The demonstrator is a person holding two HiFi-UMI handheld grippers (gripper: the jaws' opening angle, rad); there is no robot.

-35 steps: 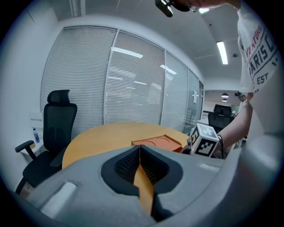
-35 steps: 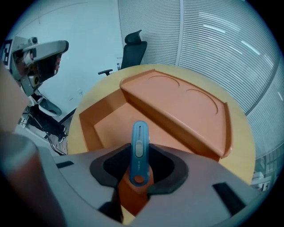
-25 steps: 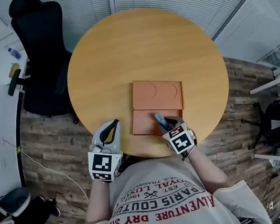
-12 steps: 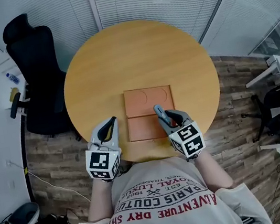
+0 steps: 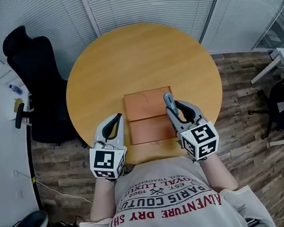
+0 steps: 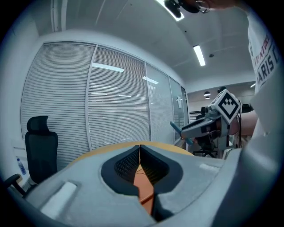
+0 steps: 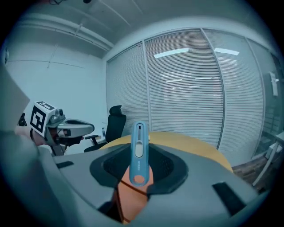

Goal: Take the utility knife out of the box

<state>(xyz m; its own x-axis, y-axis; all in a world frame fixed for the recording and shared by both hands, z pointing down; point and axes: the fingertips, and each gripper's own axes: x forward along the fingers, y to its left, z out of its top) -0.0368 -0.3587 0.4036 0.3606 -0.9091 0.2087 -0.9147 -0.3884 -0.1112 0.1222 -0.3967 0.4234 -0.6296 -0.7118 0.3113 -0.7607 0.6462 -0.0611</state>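
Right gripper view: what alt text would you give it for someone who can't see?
The right gripper clamps a blue utility knife in its grey jaws, pointing away from the camera, above an orange box on a round wooden table. The left gripper hangs at the left, with a black office chair and blinds behind.

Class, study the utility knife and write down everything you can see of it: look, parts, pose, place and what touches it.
The utility knife is a slim, blue-grey, plastic-looking bar with rounded ends, a long slot holding a pale grey slider, and a round orange spot near its rear end. No blade shows. The right tool clamps its rear between its jaws. The knife points forward past them, above the orange box.
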